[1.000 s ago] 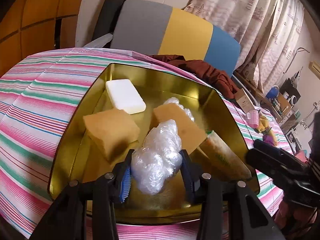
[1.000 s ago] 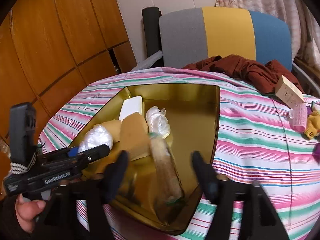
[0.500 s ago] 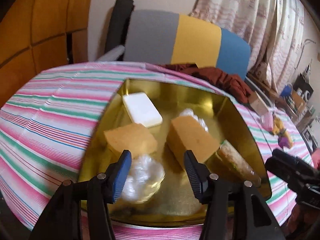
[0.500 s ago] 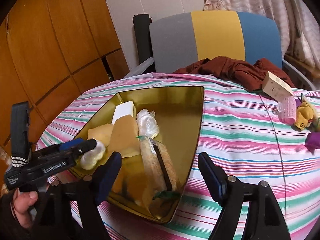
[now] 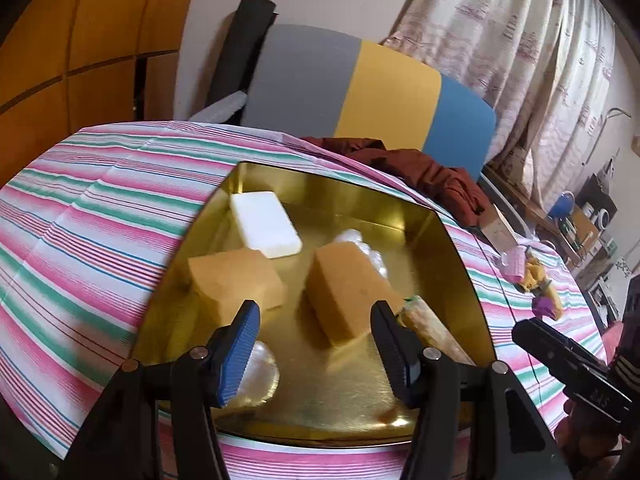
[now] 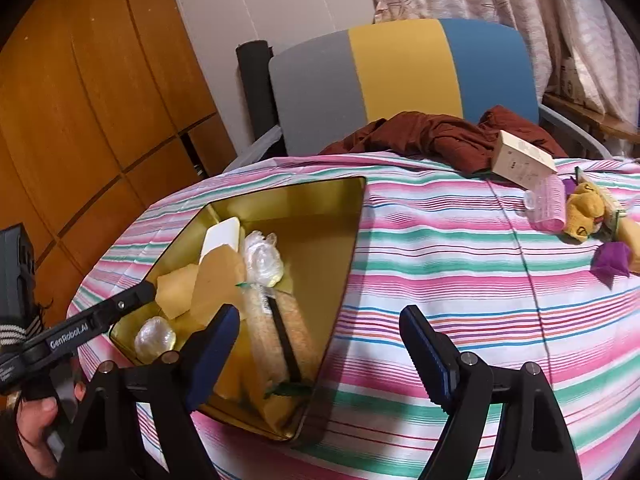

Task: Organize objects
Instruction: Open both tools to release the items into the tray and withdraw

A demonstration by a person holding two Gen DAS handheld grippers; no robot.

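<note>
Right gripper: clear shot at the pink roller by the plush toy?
Probably yes. The right gripper is open and empty, and only bare striped tablecloth lies between it and the pink roller. The plush toy and small box crowd it.

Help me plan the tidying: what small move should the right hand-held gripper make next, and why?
Probably swing toward the pink roller at the table's far right. The right hand-held gripper is open and empty, its jaws just widened, and loose items lie outside the gold tin.
</note>
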